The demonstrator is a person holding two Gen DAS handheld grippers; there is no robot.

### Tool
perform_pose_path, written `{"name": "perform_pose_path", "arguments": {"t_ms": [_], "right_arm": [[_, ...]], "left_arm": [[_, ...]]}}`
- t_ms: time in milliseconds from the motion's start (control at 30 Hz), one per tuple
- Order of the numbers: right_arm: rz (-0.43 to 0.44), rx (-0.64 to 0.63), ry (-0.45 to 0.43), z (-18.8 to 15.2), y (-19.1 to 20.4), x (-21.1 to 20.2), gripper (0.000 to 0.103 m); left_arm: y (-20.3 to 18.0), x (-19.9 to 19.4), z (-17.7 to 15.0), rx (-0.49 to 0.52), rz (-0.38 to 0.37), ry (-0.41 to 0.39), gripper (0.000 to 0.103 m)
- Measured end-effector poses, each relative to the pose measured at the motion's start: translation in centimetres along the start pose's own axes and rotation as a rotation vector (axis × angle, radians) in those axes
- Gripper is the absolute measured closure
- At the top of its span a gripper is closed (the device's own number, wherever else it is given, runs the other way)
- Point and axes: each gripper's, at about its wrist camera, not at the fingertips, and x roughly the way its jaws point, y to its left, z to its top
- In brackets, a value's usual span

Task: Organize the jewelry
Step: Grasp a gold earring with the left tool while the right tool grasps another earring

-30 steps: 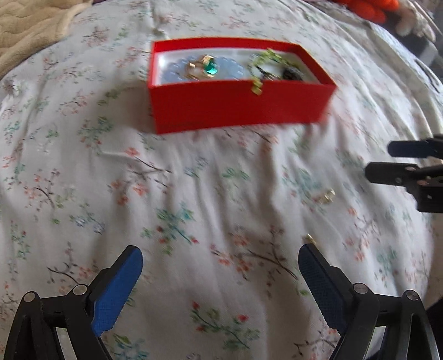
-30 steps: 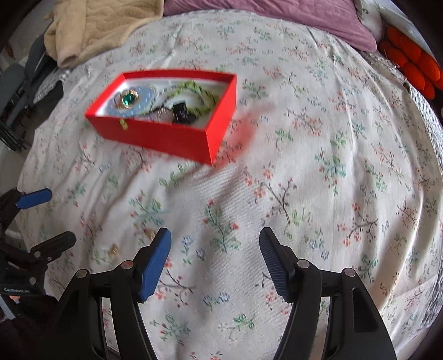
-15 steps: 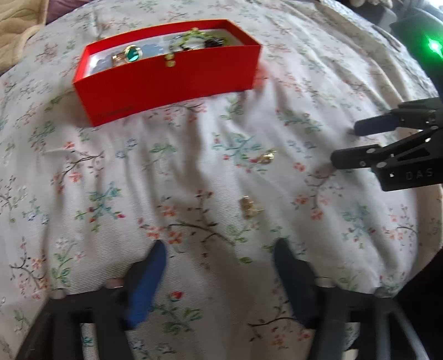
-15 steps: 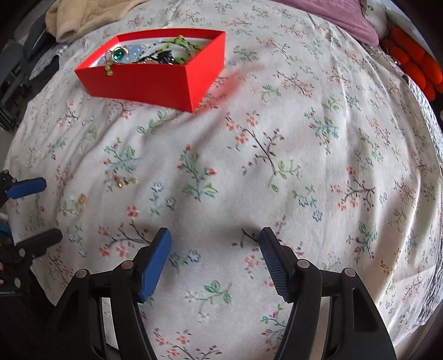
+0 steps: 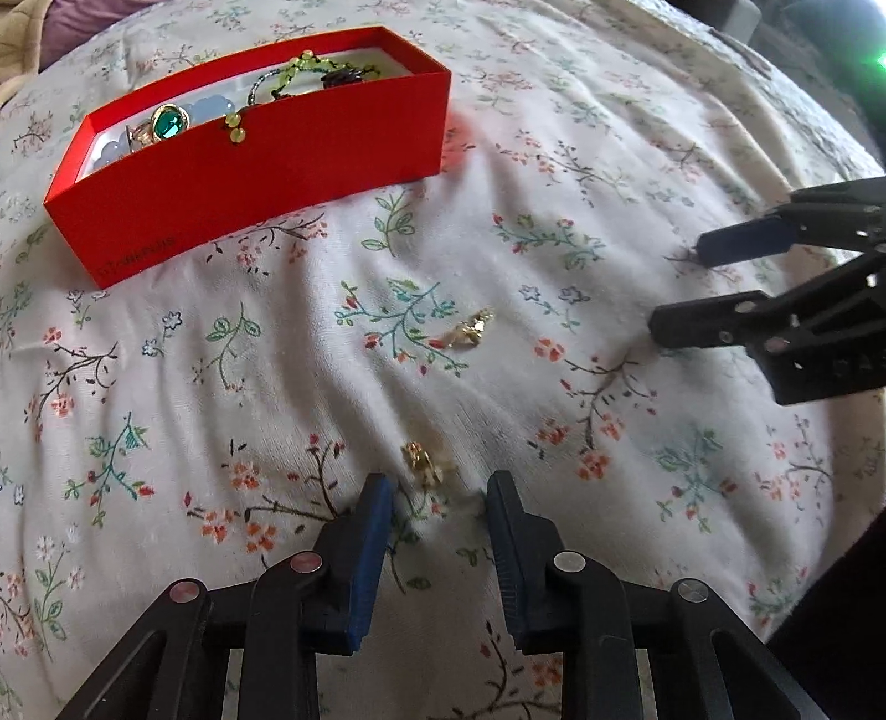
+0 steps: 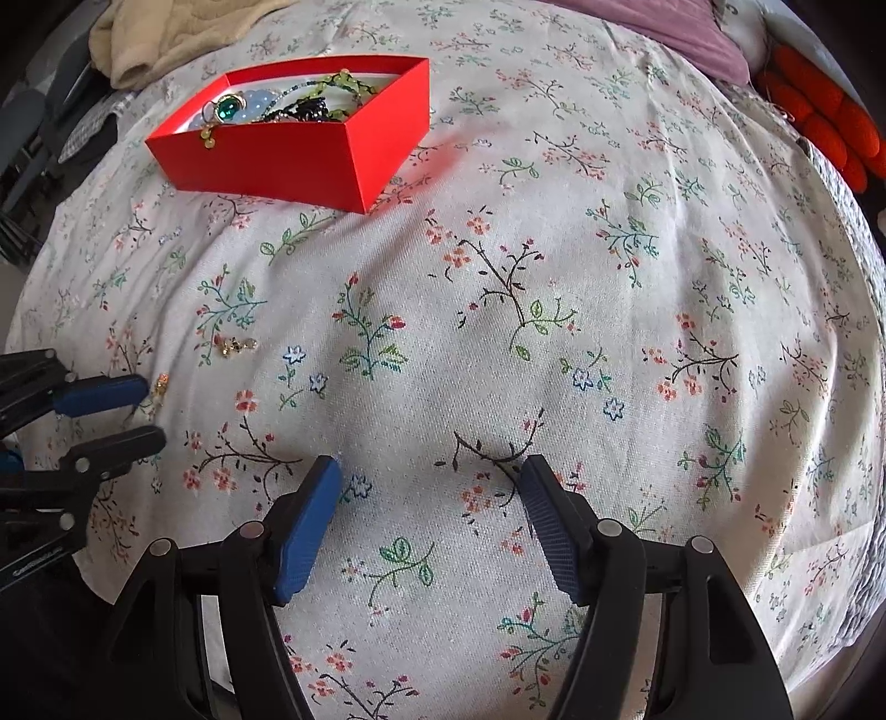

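A red box [image 5: 260, 166] holding a green-stone ring, blue beads and a green bead strand sits on the floral bedsheet; it also shows in the right wrist view [image 6: 299, 155]. Two small gold pieces lie loose on the sheet: one [image 5: 423, 459] just ahead of my left gripper [image 5: 440, 490], which is open with narrowed jaws on either side of it, and another [image 5: 468, 332] farther out. In the right wrist view these are the near one [image 6: 161, 382] and the far one [image 6: 235, 346]. My right gripper [image 6: 429, 471] is open and empty over bare sheet.
A beige blanket [image 6: 166, 33] and a purple pillow [image 6: 664, 27] lie at the far side of the bed. An orange plush item [image 6: 819, 116] is at the right edge. The bed's left edge drops off near dark gear [image 6: 33, 138].
My left gripper has moved down and right to the nearer gold piece, and its jaws have narrowed. The right gripper has moved forward and lower over the sheet, still open.
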Motion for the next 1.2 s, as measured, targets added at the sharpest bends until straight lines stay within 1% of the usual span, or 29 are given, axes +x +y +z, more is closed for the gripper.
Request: {"name": "perform_pose_path", "arguments": {"t_ms": [167, 233, 267, 333, 633, 733, 900, 1033, 1133, 1200], "right_arm": [[0.0, 0.0, 0.001, 0.1, 0.1, 0.1, 0.032], [0.0, 0.001, 0.002, 0.2, 0.1, 0.1, 0.032], [0.0, 0.002, 0.002, 0.1, 0.0, 0.1, 0.032], [-0.002, 0.003, 0.004, 0.1, 0.0, 0.1, 0.032], [-0.001, 0.019, -0.001, 0.9, 0.2, 0.1, 0.031], [0.005, 0.012, -0.004, 1.1, 0.8, 0.2, 0.031], [0.033, -0.039, -0.003, 1.9, 3.1, 0.6, 0.031], [0.038, -0.073, -0.012, 2.4, 5.1, 1.0, 0.031], [0.046, -0.098, -0.023, 2.9, 6.2, 1.3, 0.031], [0.068, -0.11, -0.026, 3.4, 7.0, 1.6, 0.032]], "left_arm": [[-0.6, 0.4, 0.1, 0.032, 0.035, -0.007, 0.08], [-0.7, 0.6, 0.2, 0.038, 0.048, -0.011, 0.088], [-0.7, 0.7, 0.2, 0.039, 0.055, -0.012, 0.09], [-0.5, 0.6, 0.3, 0.035, 0.068, -0.012, 0.101], [0.7, -0.4, 0.2, 0.01, 0.08, -0.015, 0.101], [1.2, -0.8, 0.0, 0.0, 0.102, -0.022, 0.101], [2.8, -1.2, -0.5, -0.04, 0.136, -0.02, 0.101], [4.1, -1.7, -0.9, -0.07, 0.155, -0.018, 0.101], [4.9, -1.9, -1.2, -0.087, 0.158, -0.018, 0.101], [5.2, -2.1, -1.4, -0.094, 0.159, -0.019, 0.101]]}}
